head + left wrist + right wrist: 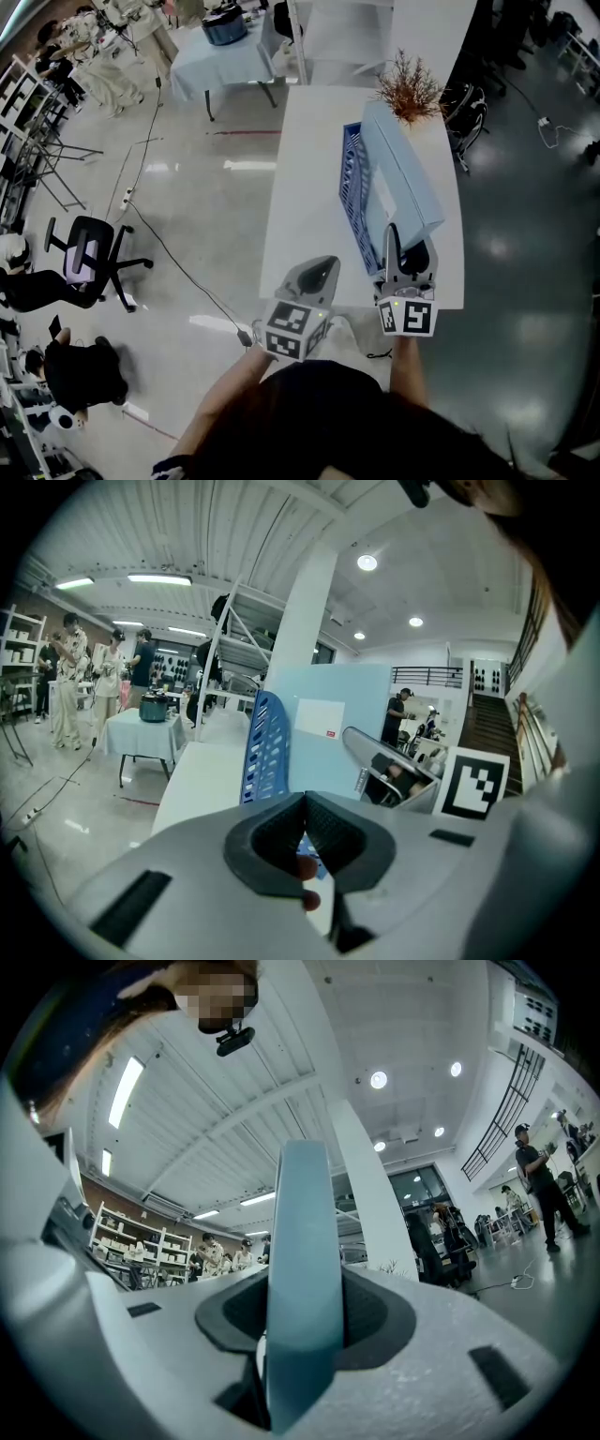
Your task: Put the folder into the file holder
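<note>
On the white desk (309, 187), the light blue folder (403, 178) was held on edge, tilted just right of the blue file holder (354, 187), apparently for lowering in. Its near end was clamped by the right tool (408, 248). The left tool (321, 270) was seen closed on nothing, near left.

Left tool's (305, 803) jaws together, blue perforated plastic file holder (265, 747) on white worktop (197, 775), pale-blue flat folder (323, 752) seemingly against it
</note>
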`<state>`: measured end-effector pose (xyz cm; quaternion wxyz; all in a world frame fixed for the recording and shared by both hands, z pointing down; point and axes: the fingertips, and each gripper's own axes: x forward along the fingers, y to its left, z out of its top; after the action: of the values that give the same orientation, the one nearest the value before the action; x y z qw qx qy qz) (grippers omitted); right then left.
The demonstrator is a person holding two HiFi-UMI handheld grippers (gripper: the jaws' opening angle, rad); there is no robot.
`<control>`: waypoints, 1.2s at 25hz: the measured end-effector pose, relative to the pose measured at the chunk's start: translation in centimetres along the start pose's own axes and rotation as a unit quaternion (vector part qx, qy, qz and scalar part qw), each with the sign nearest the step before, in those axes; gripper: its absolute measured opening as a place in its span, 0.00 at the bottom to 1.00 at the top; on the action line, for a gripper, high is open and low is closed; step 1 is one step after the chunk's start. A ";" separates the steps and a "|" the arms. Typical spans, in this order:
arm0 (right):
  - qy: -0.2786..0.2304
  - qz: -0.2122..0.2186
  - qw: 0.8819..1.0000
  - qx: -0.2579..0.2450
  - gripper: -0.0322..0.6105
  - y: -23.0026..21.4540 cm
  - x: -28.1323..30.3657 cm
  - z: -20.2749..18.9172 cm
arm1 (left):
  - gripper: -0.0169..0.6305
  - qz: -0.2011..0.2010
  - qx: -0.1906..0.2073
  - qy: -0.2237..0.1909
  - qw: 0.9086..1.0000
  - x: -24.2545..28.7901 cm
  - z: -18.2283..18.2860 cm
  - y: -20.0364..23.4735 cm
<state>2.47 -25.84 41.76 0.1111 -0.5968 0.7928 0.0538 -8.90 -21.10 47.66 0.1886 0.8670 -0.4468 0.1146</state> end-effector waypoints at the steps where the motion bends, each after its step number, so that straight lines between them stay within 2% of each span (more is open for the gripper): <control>1: 0.002 0.000 1.000 0.001 0.29 0.0 0.0 -0.1 | 0.03 -0.001 0.000 0.000 1.000 0.0 0.0 -0.1; 17: 0.034 -0.003 0.999 0.000 0.29 -0.2 -0.7 -1.8 | 0.03 -0.004 -0.001 -0.003 1.000 -0.2 -0.3 -1.0; 30: 0.088 0.001 0.996 -0.016 0.29 0.4 -1.2 -4.0 | 0.03 -0.012 0.001 -0.004 1.000 -1.0 -0.4 -1.8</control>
<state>1.94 -25.48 45.90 0.0317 -0.6003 0.7991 0.0137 -8.00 -19.17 47.23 0.1871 0.8731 -0.4367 0.1093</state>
